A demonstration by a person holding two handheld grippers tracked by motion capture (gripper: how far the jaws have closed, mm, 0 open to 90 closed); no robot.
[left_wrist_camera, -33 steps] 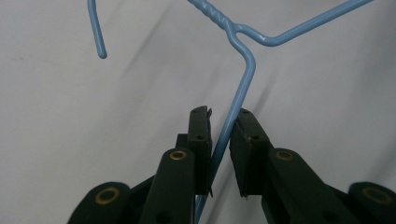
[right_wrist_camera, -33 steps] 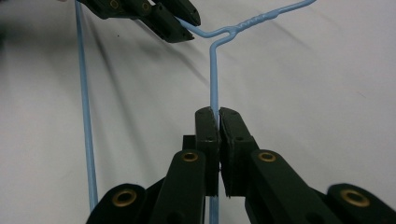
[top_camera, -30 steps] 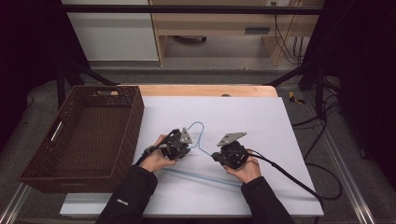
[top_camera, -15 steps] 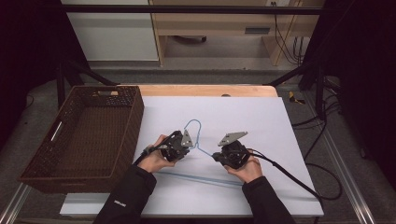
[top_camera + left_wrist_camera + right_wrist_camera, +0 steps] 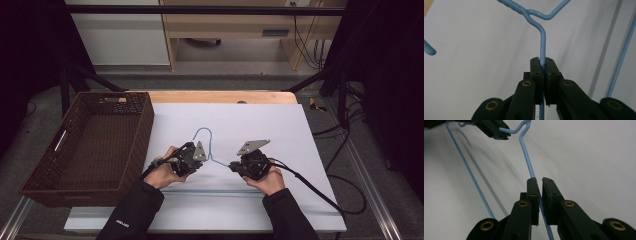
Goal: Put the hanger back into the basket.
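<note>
**Two grippers on a blue wire hanger**

A blue wire hanger sits on the white sheet that covers the table, to the right of the brown wicker basket and apart from it. Its hook curves up toward the far edge of the sheet; its long bottom wire runs nearest the person.

Left gripper, between the basket and the hanger's neck: jaws pressed together on the sloping shoulder wire, which runs straight out from between them to the twisted neck. From above, it is held by the left hand, just left of the neck.

Right gripper, on the hanger's side away from the basket: jaws narrow, with a thin gap between them. The other shoulder wire passes through that gap, lying against the left jaw; I cannot tell whether the right jaw touches it. The right hand holds it low on the sheet.

The basket's inside looks bare from above.
</note>
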